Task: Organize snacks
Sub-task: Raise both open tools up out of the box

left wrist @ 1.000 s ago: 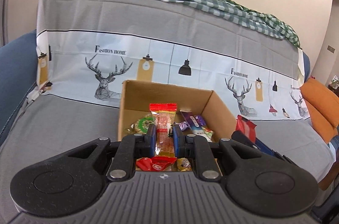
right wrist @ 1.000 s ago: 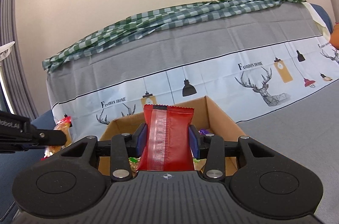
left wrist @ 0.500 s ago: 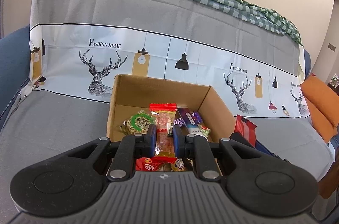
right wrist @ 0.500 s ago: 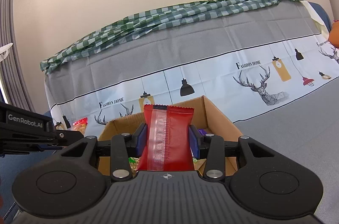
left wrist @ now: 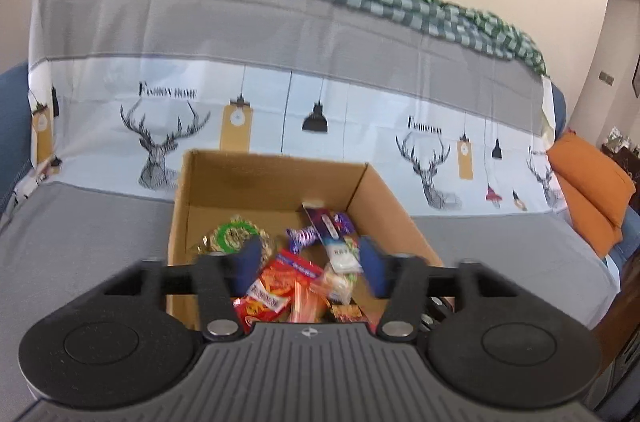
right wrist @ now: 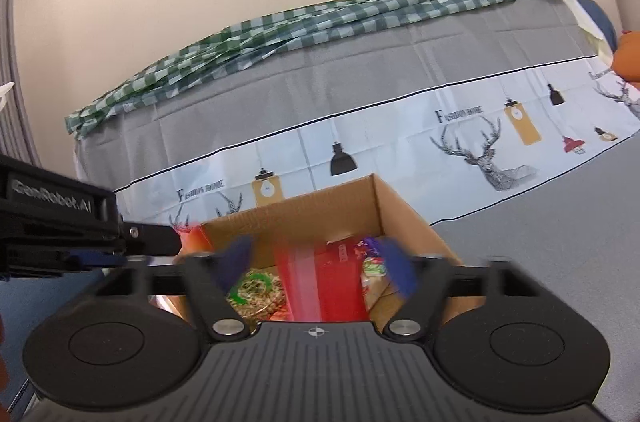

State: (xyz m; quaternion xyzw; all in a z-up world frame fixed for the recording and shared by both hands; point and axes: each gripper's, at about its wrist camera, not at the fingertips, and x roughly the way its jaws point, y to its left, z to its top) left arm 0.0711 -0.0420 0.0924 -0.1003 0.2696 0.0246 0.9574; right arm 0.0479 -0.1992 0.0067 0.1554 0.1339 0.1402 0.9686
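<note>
Both grippers, left [left wrist: 306, 264] and right [right wrist: 316, 262], hang over the box [left wrist: 276, 182], jaws spread, snacks [right wrist: 320, 282] dropping in. Next likely calls for fetching more.

A sofa seat [left wrist: 80, 234] under a grey cover carries everything here, its printed backrest band with deer and lamps rising at 12 o'clock. An open cardboard box [left wrist: 400, 218] stands directly on the seat near the middle, its far wall close to the backrest. At 3 o'clock an orange cushion [left wrist: 588, 182] lies at the seat's end, well apart from the box.
</note>
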